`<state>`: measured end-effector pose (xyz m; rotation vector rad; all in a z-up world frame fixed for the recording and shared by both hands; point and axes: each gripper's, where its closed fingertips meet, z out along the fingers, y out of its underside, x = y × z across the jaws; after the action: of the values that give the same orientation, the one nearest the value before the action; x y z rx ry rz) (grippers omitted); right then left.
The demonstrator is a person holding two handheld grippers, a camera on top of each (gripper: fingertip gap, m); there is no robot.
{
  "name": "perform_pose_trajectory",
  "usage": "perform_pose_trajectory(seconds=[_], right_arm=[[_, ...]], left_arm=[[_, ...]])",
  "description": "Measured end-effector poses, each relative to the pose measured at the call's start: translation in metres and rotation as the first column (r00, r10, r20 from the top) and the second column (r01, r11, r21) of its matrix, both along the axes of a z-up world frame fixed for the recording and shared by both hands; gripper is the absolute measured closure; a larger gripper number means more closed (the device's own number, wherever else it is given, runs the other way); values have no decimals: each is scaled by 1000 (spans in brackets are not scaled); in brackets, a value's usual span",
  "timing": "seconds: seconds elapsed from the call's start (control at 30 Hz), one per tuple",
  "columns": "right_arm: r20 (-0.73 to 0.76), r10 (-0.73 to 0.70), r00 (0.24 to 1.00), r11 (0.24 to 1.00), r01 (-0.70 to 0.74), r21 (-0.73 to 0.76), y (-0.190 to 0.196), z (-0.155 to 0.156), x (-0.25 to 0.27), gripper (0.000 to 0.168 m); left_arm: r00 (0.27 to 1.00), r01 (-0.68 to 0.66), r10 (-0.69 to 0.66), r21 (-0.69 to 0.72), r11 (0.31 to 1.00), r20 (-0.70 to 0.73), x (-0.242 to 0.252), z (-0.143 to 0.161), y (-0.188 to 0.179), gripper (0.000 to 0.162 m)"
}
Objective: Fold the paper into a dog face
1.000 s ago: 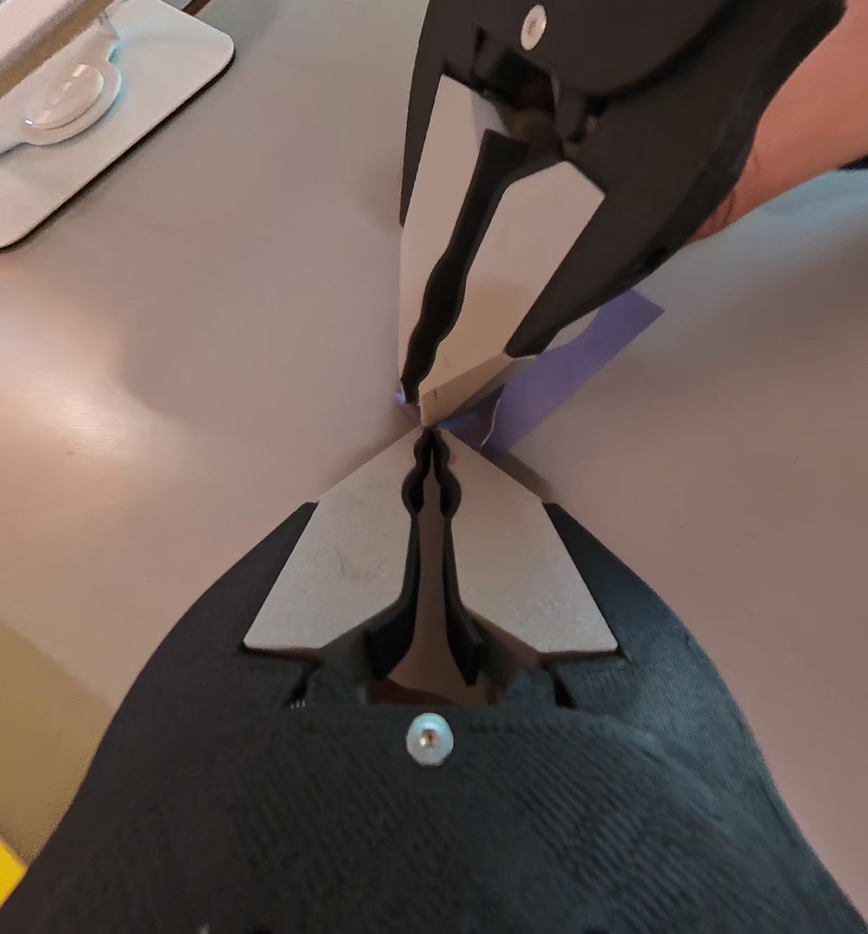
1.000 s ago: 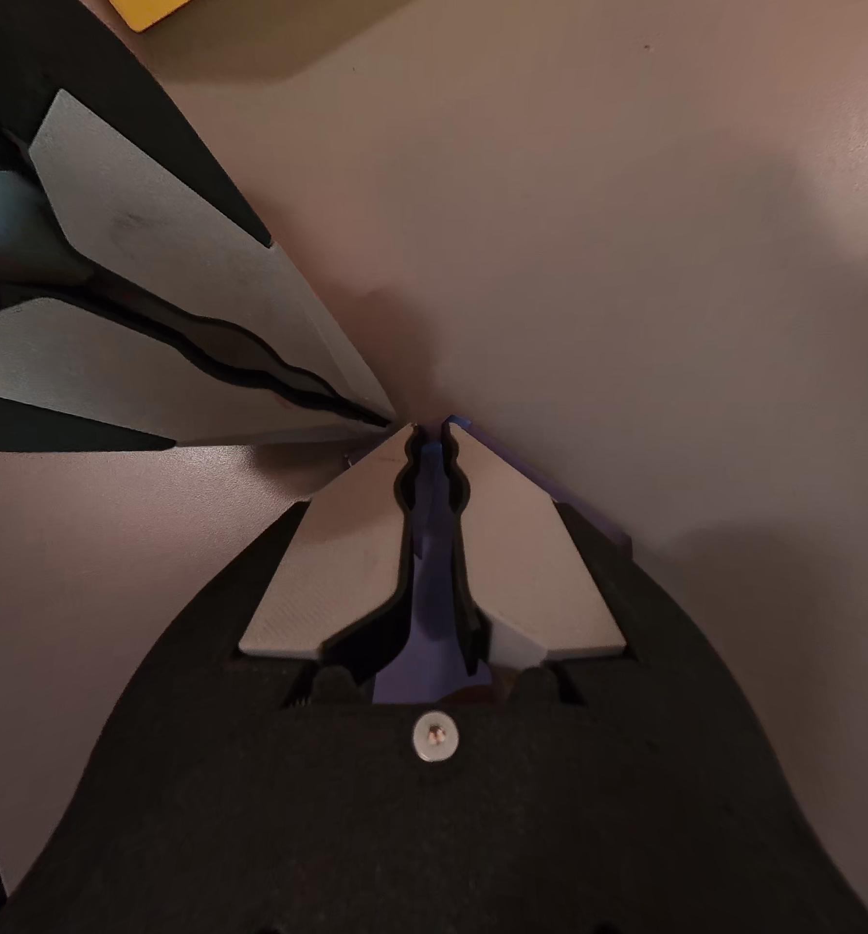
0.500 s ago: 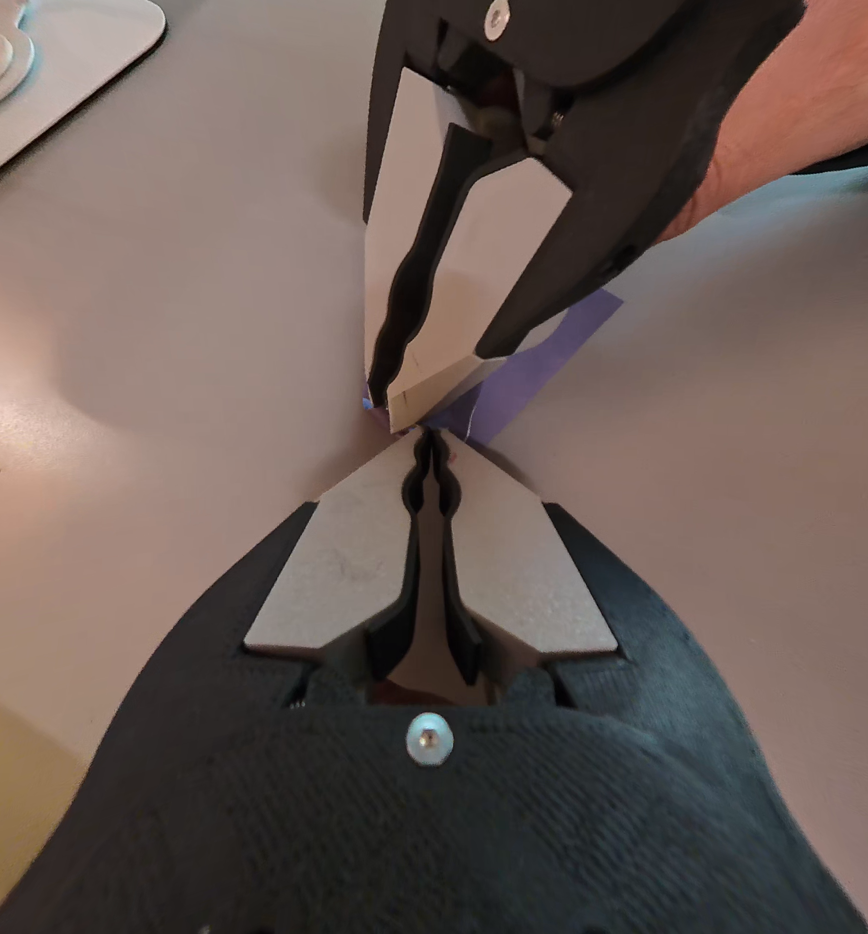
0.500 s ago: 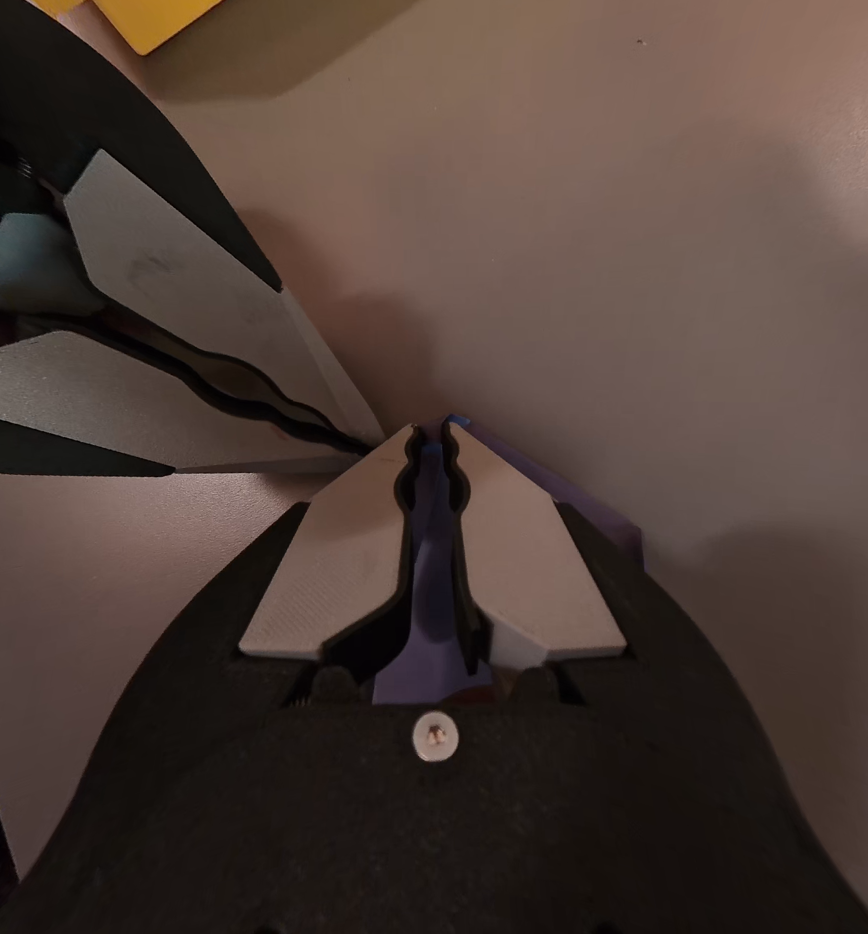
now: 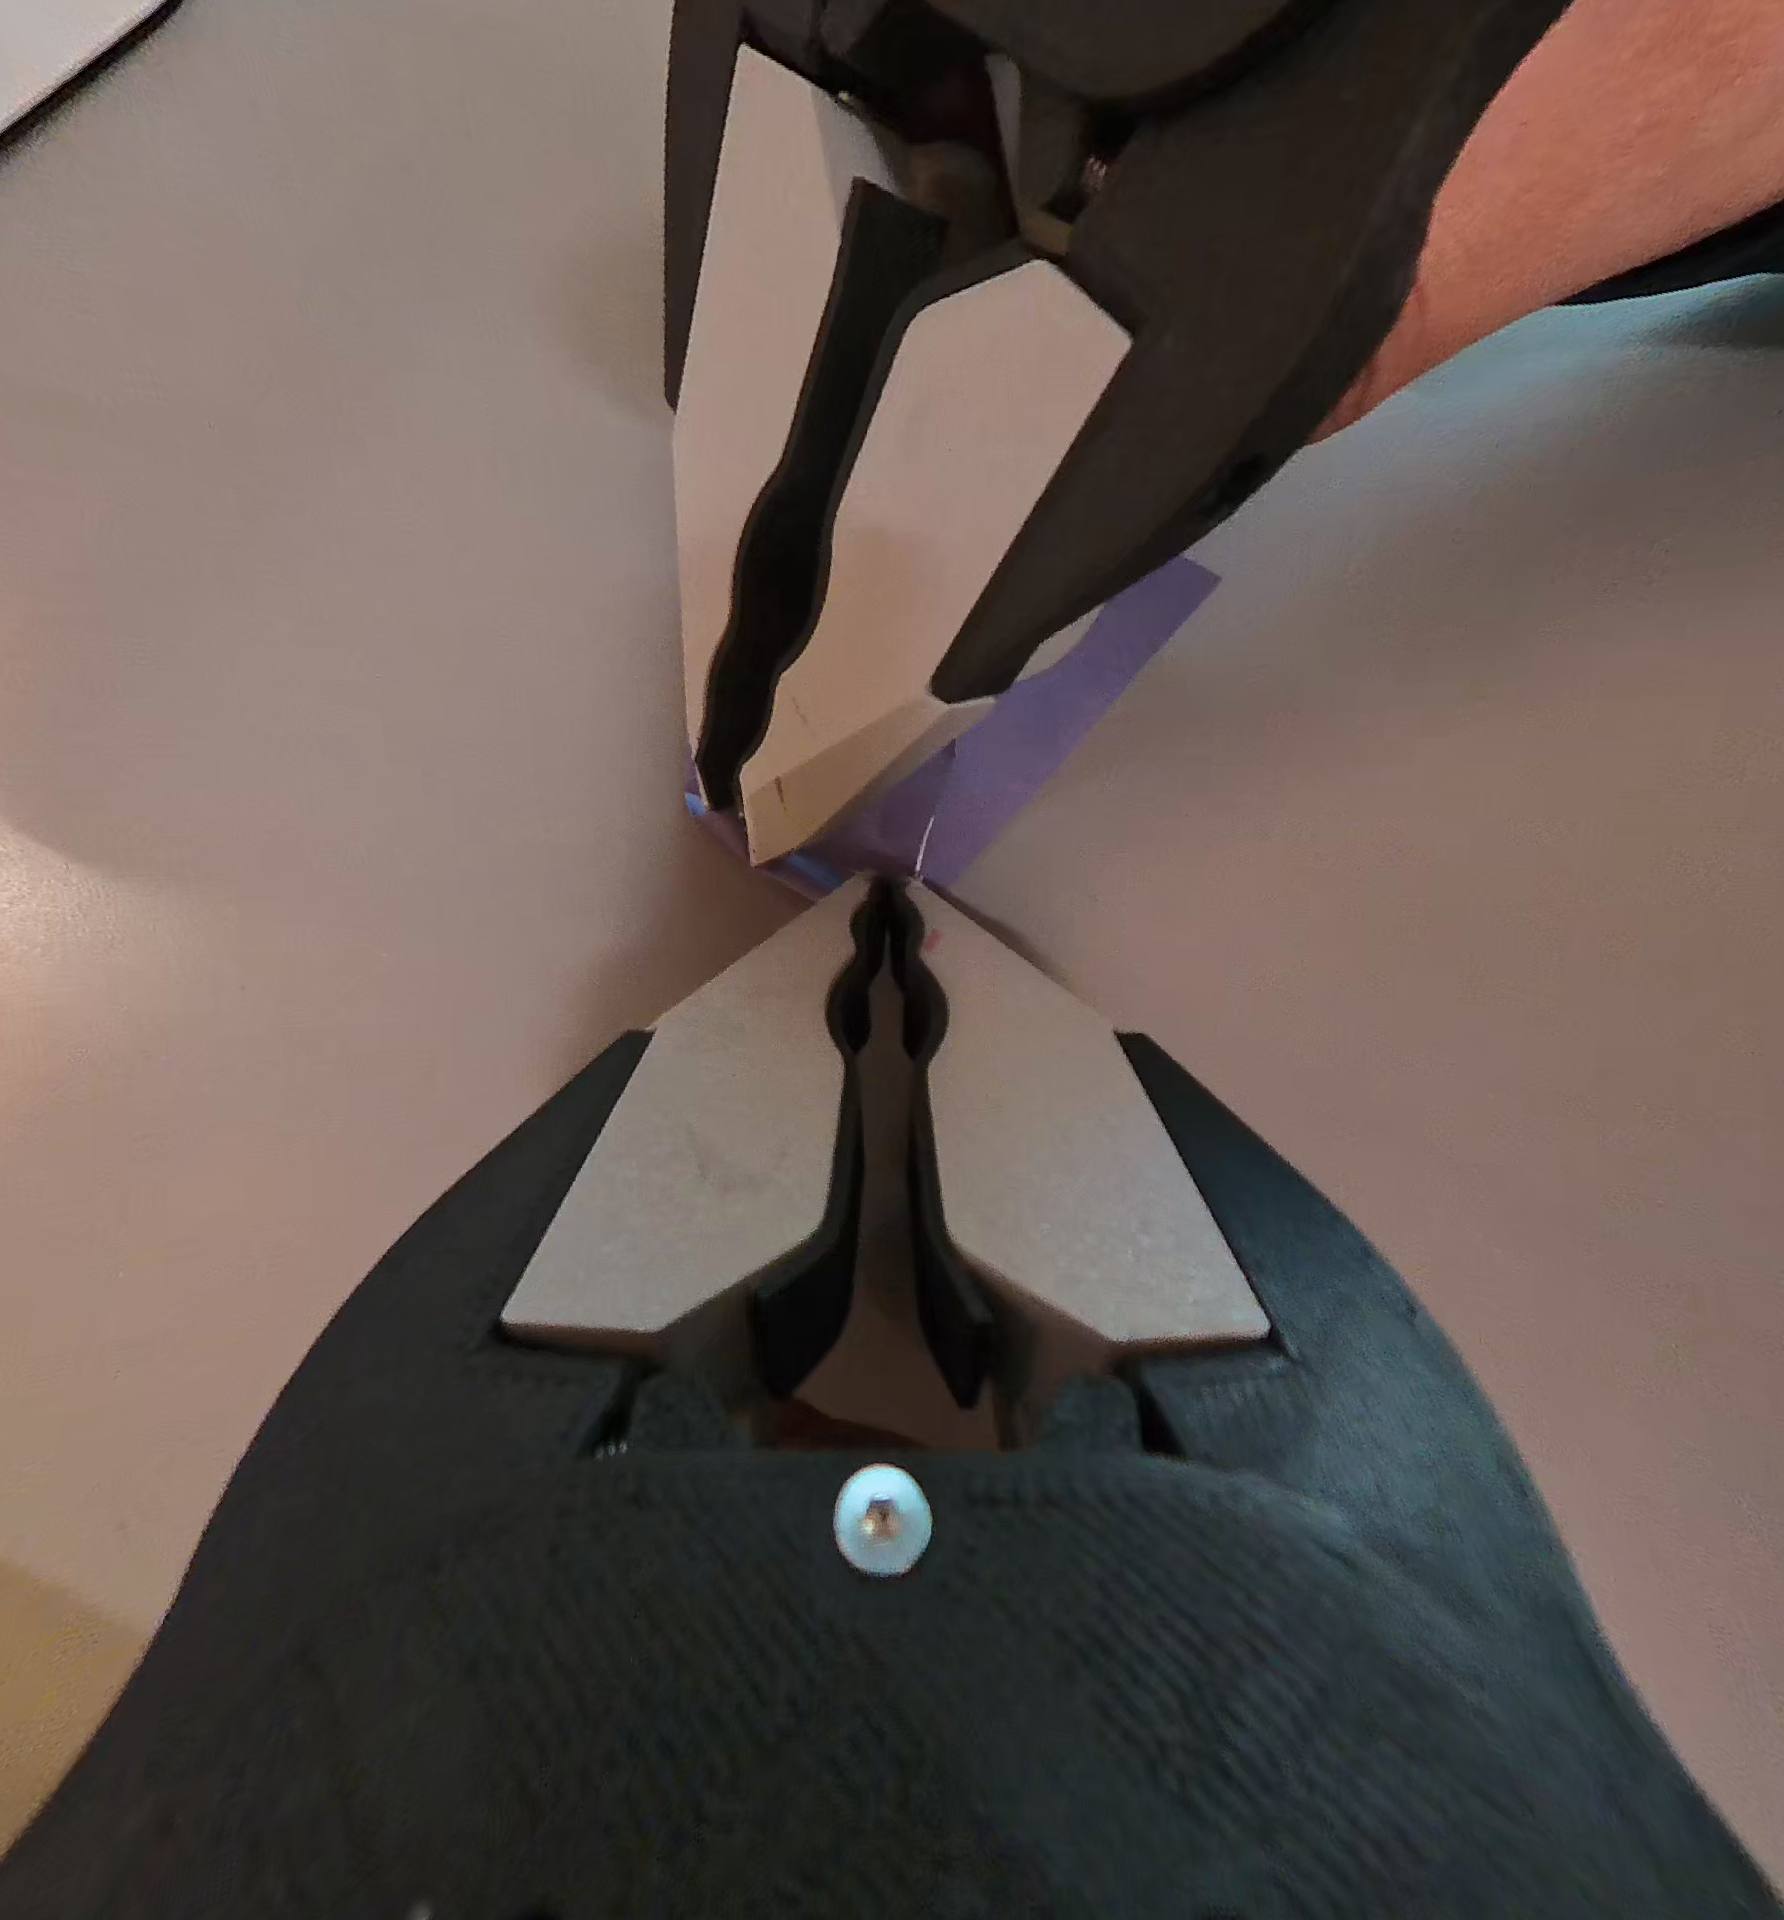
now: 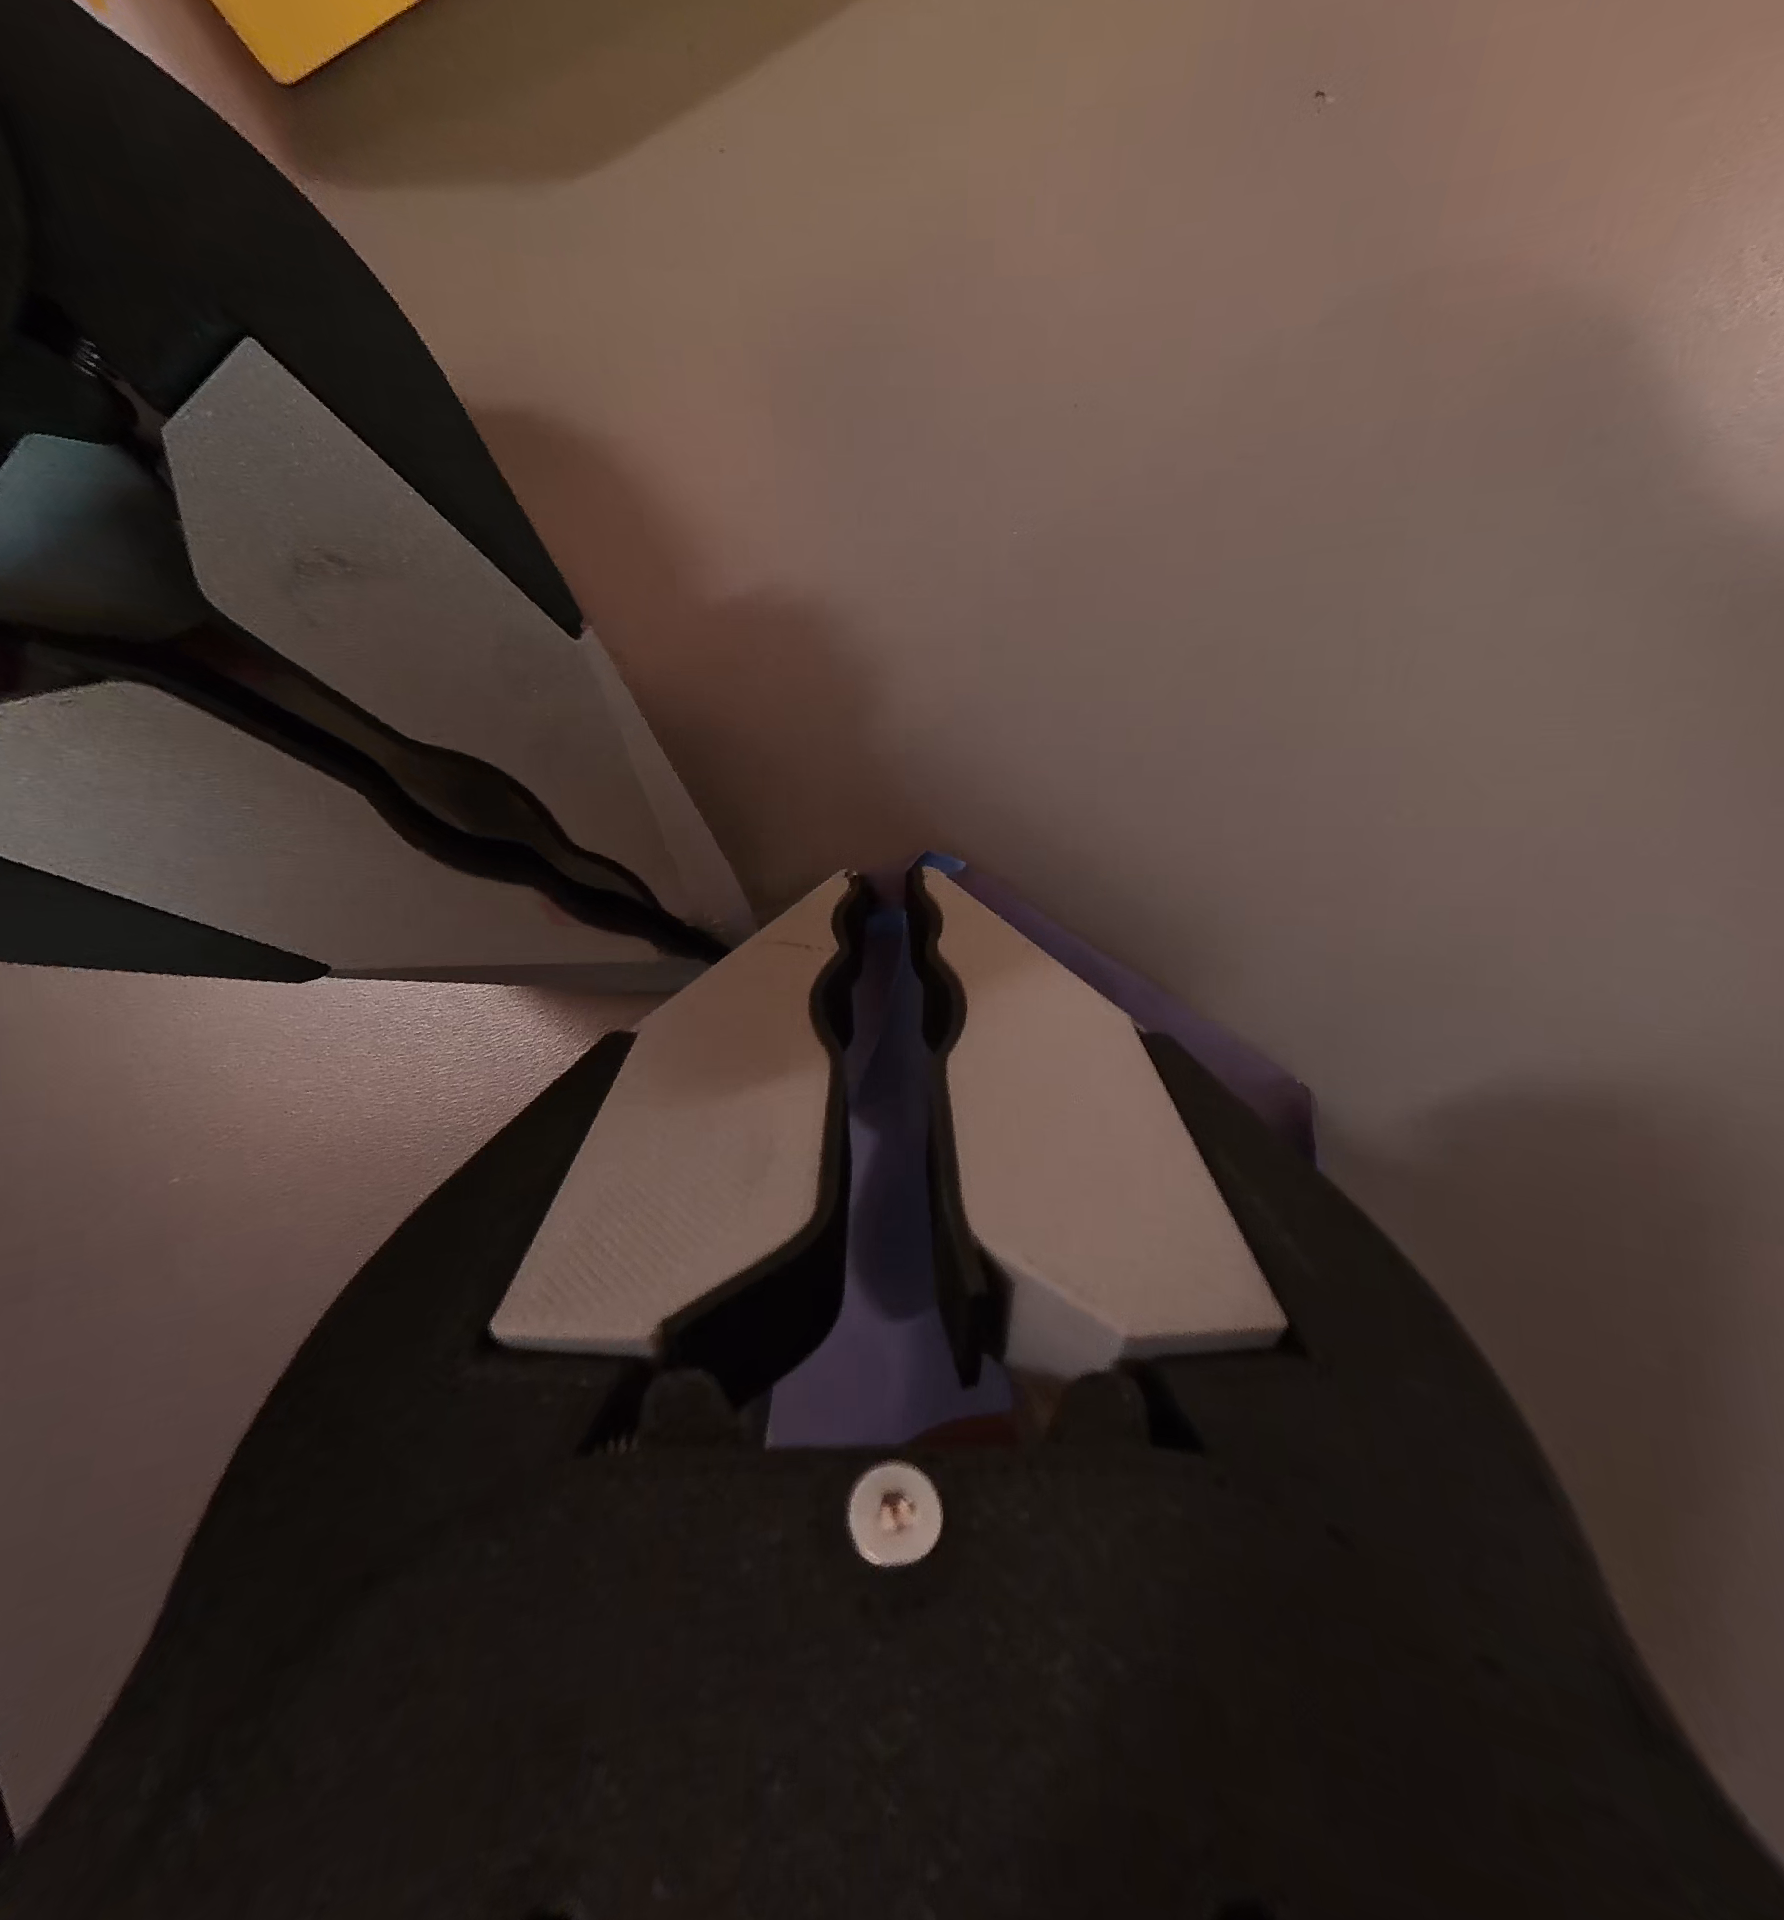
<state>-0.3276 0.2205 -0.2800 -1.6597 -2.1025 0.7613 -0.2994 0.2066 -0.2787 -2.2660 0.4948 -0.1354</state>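
A purple paper (image 5: 1059,717) lies folded on the grey table (image 5: 296,623). My right gripper (image 5: 737,805) comes down from the top of the left wrist view and is shut on the paper's near edge. In the right wrist view the paper (image 6: 883,1164) shows between the right gripper's fingers and sticks out at the right (image 6: 1272,1091). My right gripper (image 6: 883,883) tips rest at the paper's corner. My left gripper (image 5: 883,896) is shut, with its tips touching the paper's edge just below the right gripper. It also shows at the left of the right wrist view (image 6: 706,943).
A yellow object (image 6: 316,31) lies at the top left in the right wrist view. A corner of a white flat base (image 5: 5,73) shows at the top left in the left wrist view. A person's forearm (image 5: 1594,156) is behind the right gripper. The tips of both grippers are at nearly the same place.
The left wrist view has shifted so the white base has slid almost out of view. The right gripper sits closer and more of the purple paper's edge shows between the two tips.
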Motion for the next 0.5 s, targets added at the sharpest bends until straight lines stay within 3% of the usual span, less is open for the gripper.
perform_pose_trajectory(seconds=[0.27, 0.43, 0.5], right_arm=[[-2, 0, 1000, 999, 0, -37, 0, 1, 1, 163], [35, 3, 999, 968, 6, -249, -6, 4, 11, 161], [47, 4, 999, 967, 8, -254, -3, 4, 17, 159]], left_arm=[[1000, -9, 9, -5, 1000, 2, 1, 0, -1, 162], [1000, -14, 14, -5, 1000, 7, 1, 0, -3, 162], [1000, -13, 13, -7, 1000, 11, 1, 0, -3, 162]])
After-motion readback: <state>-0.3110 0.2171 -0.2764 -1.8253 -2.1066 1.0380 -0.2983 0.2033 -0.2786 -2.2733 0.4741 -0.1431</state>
